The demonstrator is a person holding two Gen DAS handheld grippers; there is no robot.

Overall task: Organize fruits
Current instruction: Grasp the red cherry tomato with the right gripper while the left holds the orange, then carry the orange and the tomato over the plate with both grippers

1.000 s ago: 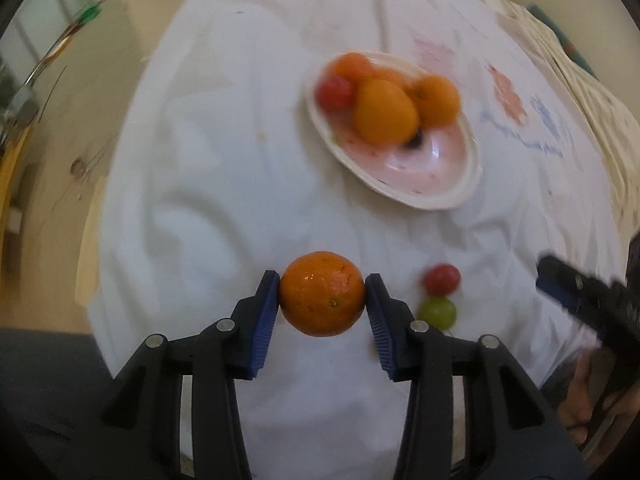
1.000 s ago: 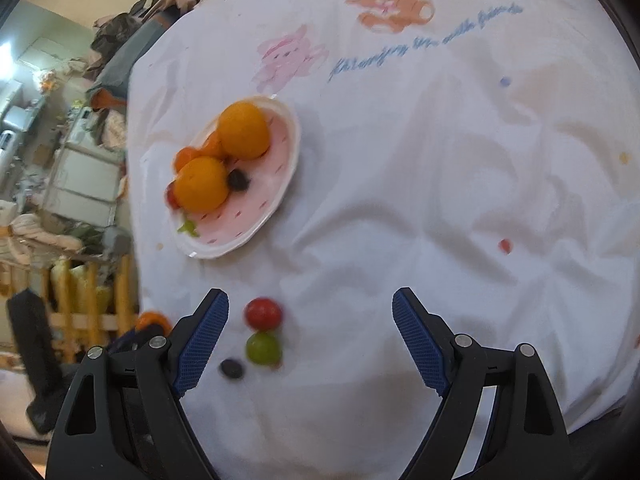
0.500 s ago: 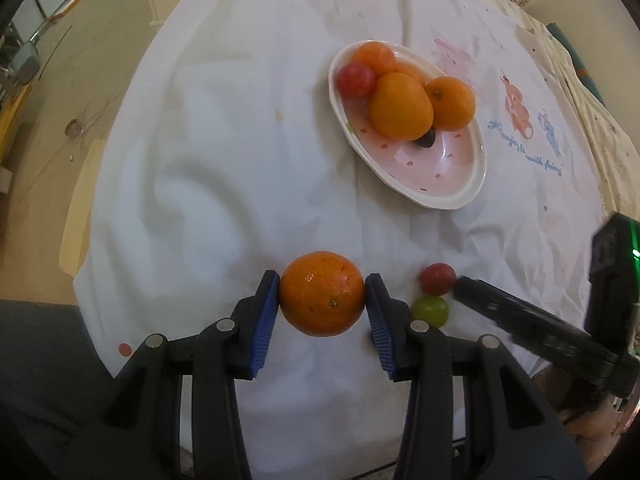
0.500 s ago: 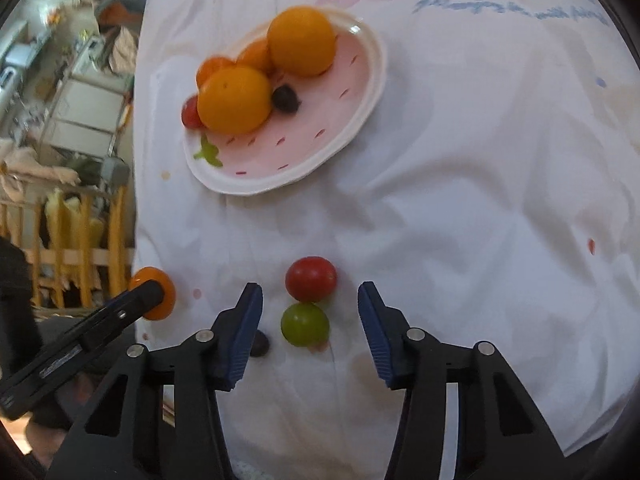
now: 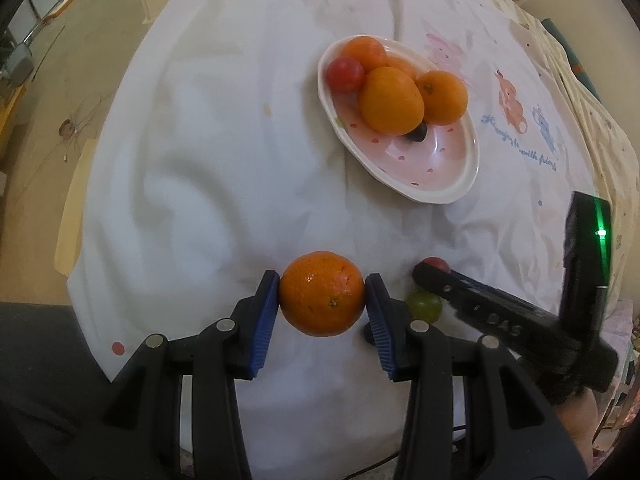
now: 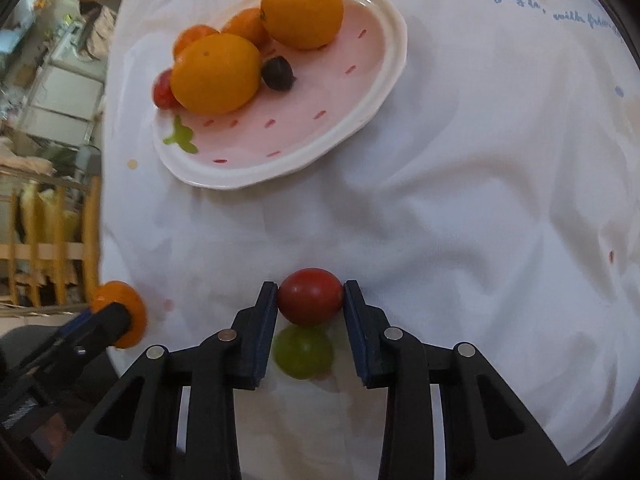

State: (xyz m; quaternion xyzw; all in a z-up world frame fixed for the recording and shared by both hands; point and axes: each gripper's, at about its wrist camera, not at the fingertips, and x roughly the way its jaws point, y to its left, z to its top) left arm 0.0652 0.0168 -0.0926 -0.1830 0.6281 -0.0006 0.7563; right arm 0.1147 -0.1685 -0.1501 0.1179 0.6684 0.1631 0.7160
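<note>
My left gripper (image 5: 322, 300) is shut on an orange tangerine (image 5: 322, 299) and holds it above the white cloth near the table's front edge. My right gripper (image 6: 310, 296) is shut on a red cherry tomato (image 6: 310, 296) that rests on the cloth, with a green tomato (image 6: 303, 352) just behind it between the fingers. A pink oval plate (image 6: 304, 128) holds oranges (image 6: 216, 74), a small red tomato (image 6: 162, 92) and a dark grape (image 6: 277, 73). The plate also shows in the left wrist view (image 5: 448, 168). The green tomato (image 5: 425, 306) lies right of my left gripper.
The white cloth (image 5: 200, 160) is wrinkled and bears cartoon prints (image 5: 524, 120) at the far right. The table edge and the floor (image 5: 48, 92) lie to the left. A wooden rack (image 6: 52, 248) stands beyond the left edge in the right wrist view.
My right gripper moved forward over the two small tomatoes and closed on the red one. My left gripper kept hold of the tangerine and shifted only slightly.
</note>
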